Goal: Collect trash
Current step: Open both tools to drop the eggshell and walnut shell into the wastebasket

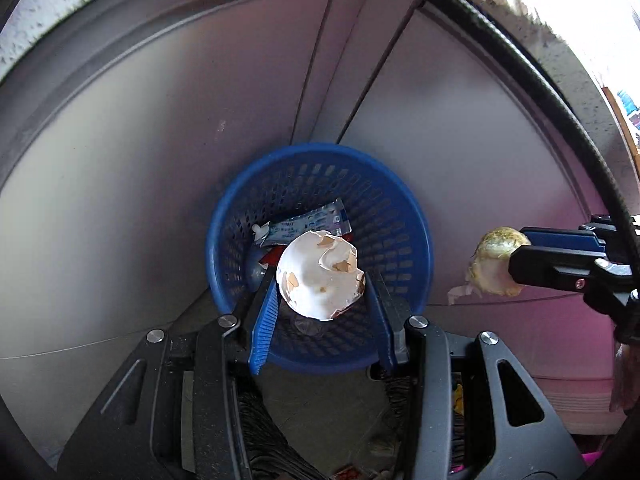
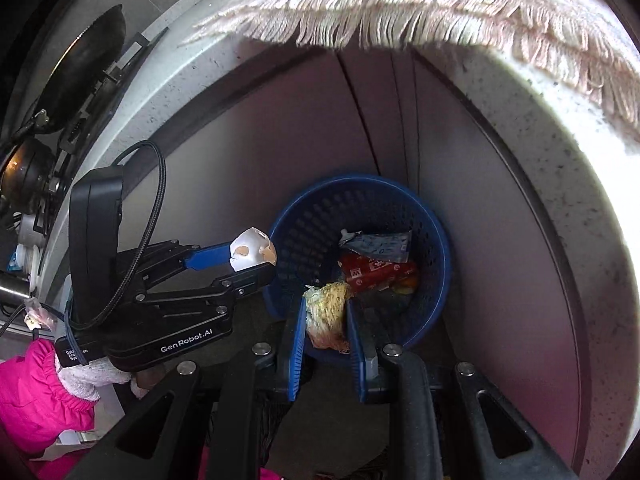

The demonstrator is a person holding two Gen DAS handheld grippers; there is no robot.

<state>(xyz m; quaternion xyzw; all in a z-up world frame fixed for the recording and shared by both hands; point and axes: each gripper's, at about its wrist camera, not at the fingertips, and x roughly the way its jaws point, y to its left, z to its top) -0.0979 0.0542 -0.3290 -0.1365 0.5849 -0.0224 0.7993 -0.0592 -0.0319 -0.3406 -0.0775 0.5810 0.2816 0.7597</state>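
eggshell (image 1: 320, 274) clamped in left gripper (image 1: 322, 280) above blue basket (image 1: 416, 240) mouth; right gripper (image 2: 328, 316) pinches wilted leaf scrap (image 2: 326, 312) over the near rim; wrappers (image 2: 376, 256) inside; cabinet doors (image 1: 160, 160) close behind; fringed cloth (image 2: 400, 8) overhangs.

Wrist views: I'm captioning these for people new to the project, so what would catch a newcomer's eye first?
A broken white eggshell is clamped in the left gripper, right above a blue basket that holds wrappers. Beside it, the right gripper pinches a wilted, yellowish leafy scrap at the basket's near rim.
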